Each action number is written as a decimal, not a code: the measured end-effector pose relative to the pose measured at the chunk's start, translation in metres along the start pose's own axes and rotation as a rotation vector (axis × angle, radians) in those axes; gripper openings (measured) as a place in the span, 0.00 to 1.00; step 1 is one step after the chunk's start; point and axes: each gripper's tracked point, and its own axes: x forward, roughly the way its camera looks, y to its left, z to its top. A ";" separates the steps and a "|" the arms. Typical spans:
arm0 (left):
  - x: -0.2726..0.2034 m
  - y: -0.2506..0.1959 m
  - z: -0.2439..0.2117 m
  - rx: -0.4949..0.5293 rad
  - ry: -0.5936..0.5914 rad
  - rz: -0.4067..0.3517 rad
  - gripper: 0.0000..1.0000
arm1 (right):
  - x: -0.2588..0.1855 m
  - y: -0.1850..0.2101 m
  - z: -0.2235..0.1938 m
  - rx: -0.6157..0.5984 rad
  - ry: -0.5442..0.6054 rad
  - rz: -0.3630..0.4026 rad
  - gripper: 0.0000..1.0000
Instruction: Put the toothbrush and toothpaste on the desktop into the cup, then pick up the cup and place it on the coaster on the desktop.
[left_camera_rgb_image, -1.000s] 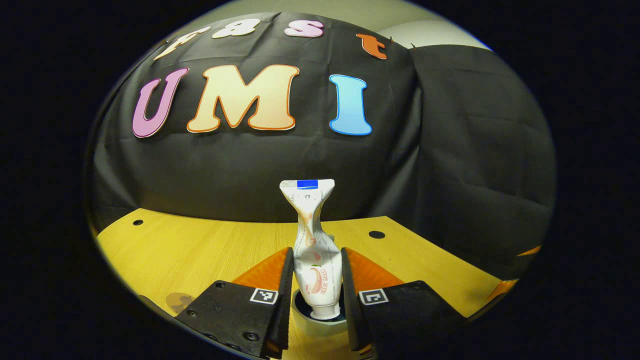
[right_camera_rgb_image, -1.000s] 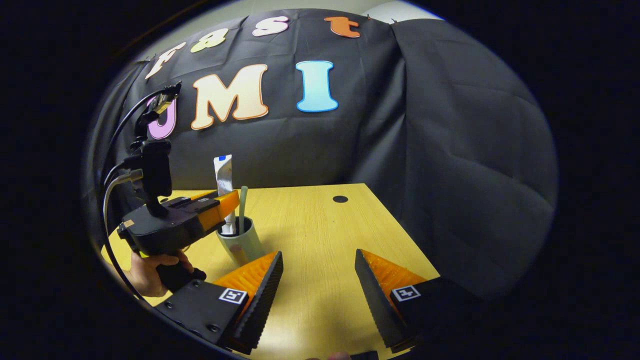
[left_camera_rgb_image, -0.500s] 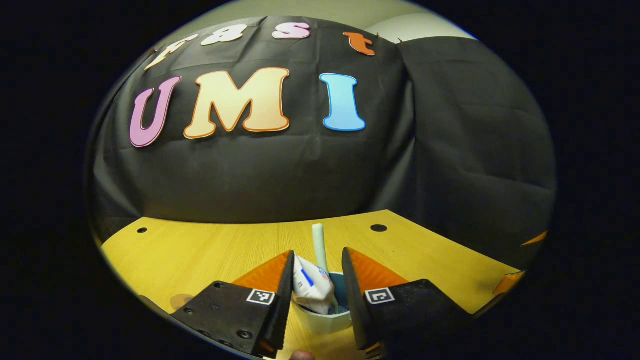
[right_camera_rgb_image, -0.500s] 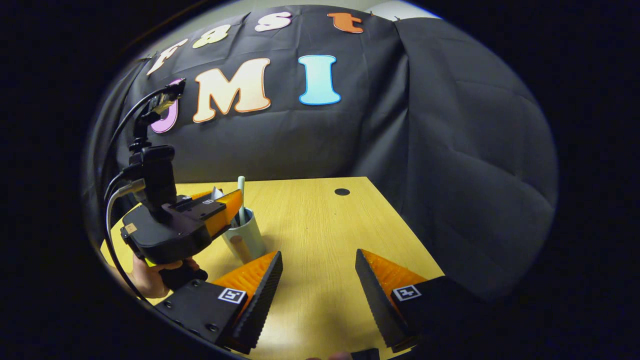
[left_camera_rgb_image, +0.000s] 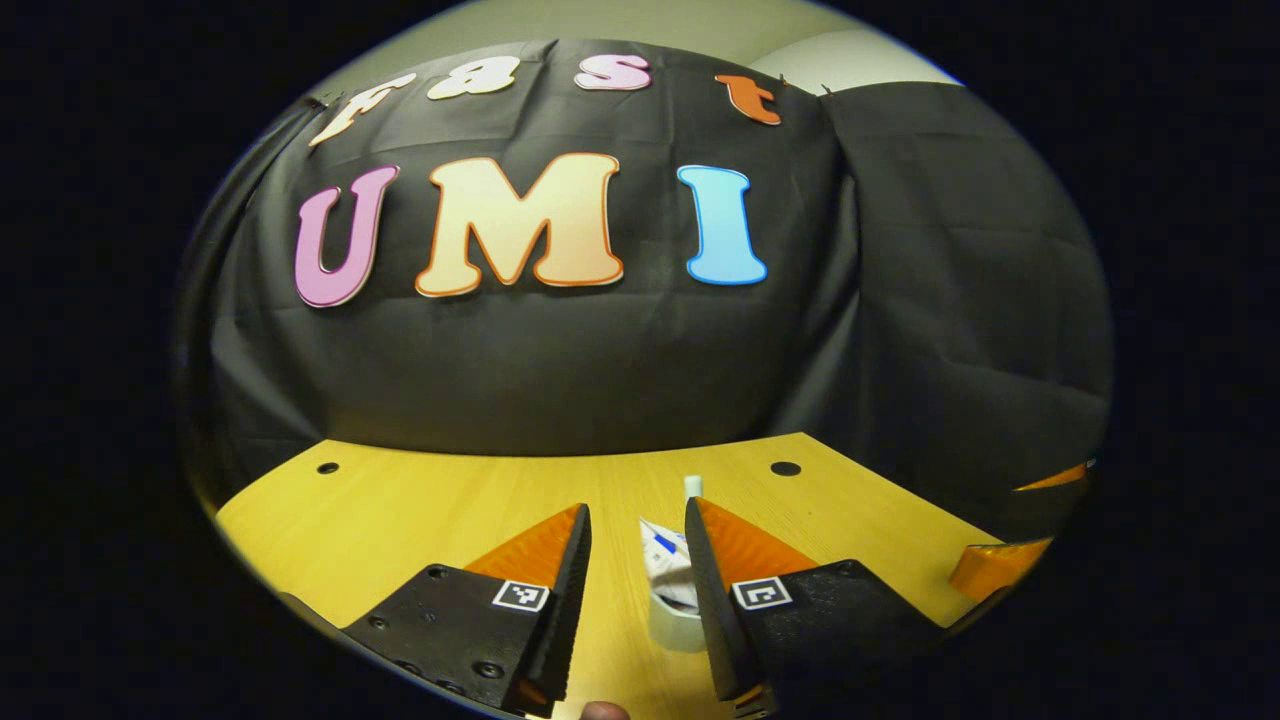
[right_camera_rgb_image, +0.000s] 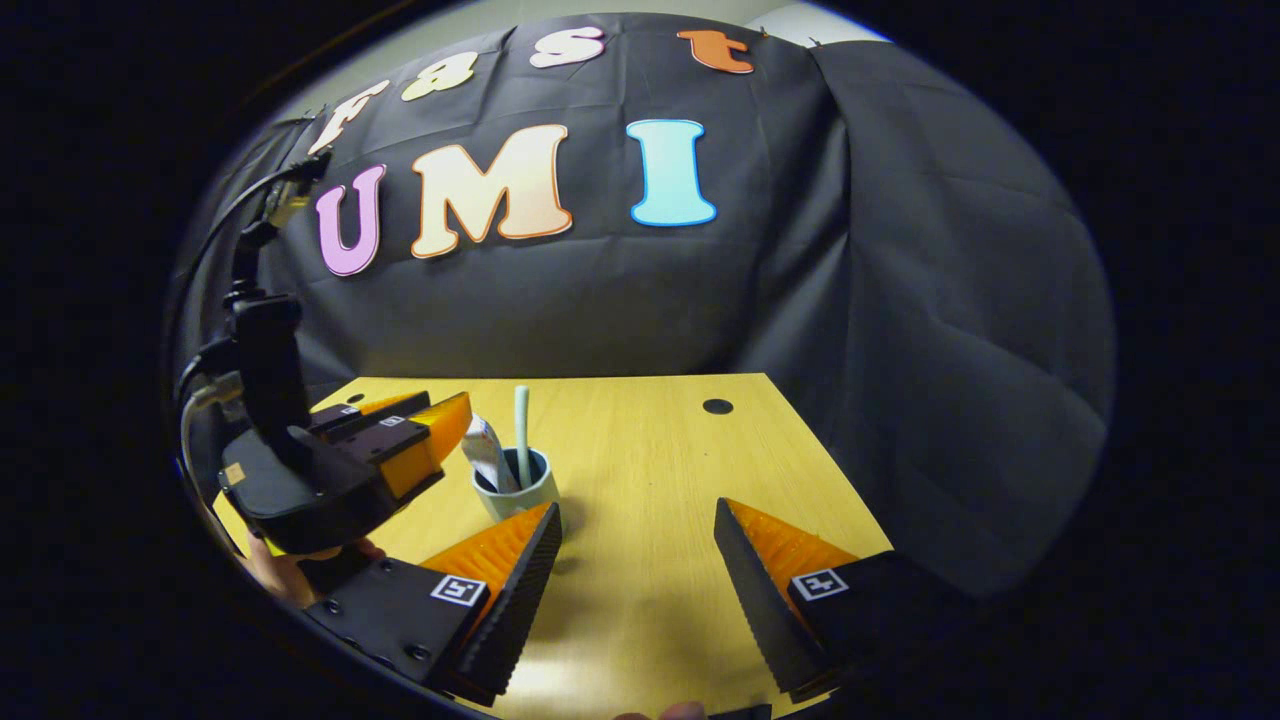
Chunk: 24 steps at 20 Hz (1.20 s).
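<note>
Jaws on both grippers stood apart and held nothing. Seen in the left gripper view, the left gripper (left_camera_rgb_image: 637, 590) hung above the bench (left_camera_rgb_image: 420, 510) with its jaws moderately parted, and the cup (left_camera_rgb_image: 675, 625) sat on the wood below the gap, close against the right-hand finger. The tube (left_camera_rgb_image: 668, 562) leaned in the cup, crumpled end up, and the brush (left_camera_rgb_image: 692, 487) rose behind it.

Seen in the right gripper view, the right gripper (right_camera_rgb_image: 637, 570) had its jaws wide over bare bench (right_camera_rgb_image: 640, 450). The cup (right_camera_rgb_image: 516, 492) stood on the left, just beyond the left finger, holding the tube (right_camera_rgb_image: 489, 455) tilted to the left and the brush (right_camera_rgb_image: 521, 422) nearly upright. The left gripper (right_camera_rgb_image: 440, 425) hovered just left of the cup, near the tube's top, with a hand (right_camera_rgb_image: 290, 575) gripping it from below. A dark hole (right_camera_rgb_image: 717, 406) marked the bench's far right.
</note>
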 end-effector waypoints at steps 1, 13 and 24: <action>-0.010 0.008 0.006 0.000 0.001 0.012 0.51 | 0.002 0.007 0.003 -0.010 0.013 0.016 0.95; -0.129 0.113 0.050 -0.022 0.048 0.187 0.52 | 0.037 0.088 -0.030 -0.161 0.355 0.206 0.96; -0.159 0.163 0.047 -0.083 0.083 0.282 0.54 | 0.080 0.106 -0.068 -0.296 0.664 0.220 0.97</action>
